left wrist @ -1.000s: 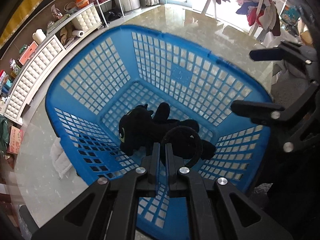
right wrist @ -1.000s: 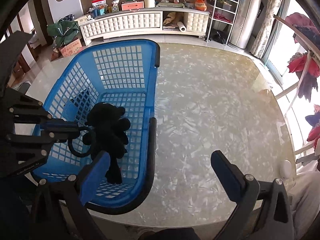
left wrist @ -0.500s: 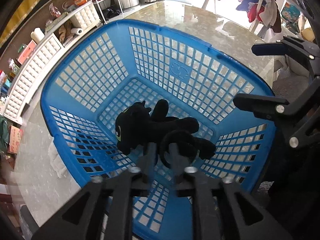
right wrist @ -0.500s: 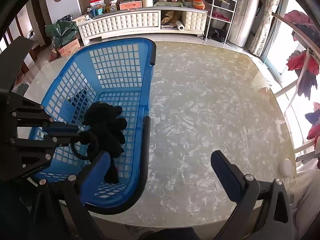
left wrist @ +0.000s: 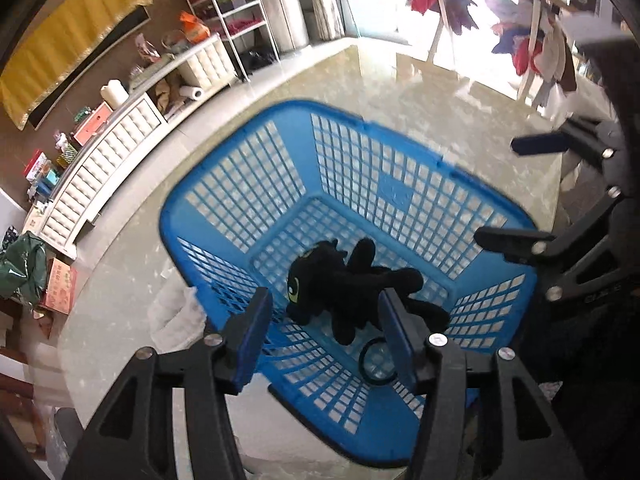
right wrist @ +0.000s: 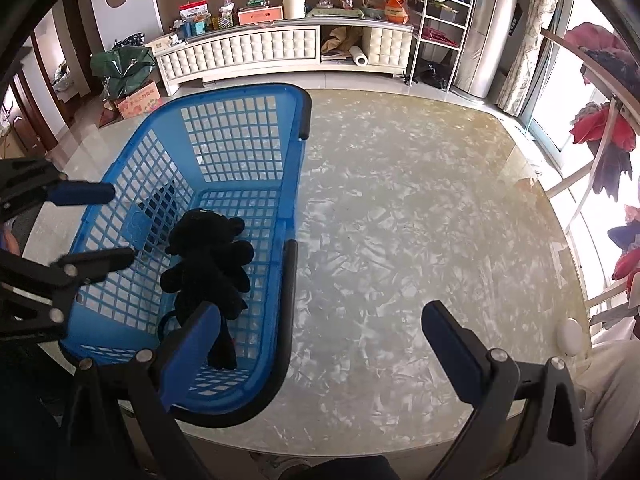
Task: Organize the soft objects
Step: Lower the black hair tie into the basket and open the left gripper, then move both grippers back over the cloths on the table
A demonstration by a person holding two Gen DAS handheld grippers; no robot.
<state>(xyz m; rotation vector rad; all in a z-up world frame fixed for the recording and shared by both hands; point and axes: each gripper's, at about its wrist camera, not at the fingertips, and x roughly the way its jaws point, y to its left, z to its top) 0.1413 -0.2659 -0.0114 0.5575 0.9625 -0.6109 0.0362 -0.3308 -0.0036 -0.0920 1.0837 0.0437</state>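
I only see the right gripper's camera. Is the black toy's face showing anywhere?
Observer: Yes. The left camera shows the toy lying in the basket, its green eye turned toward that camera.
Operator: Is anything outside the basket?
Observer: A white cloth lies on the table beside the basket's wall.
Operator: Is the left gripper holding something?
Observer: No. The left gripper has just been opening and presses on nothing; the toy's loop lies loose.

left hand-held gripper (left wrist: 324,332): jaws just opened | black plush (left wrist: 352,280): in blue basket (left wrist: 224,216)
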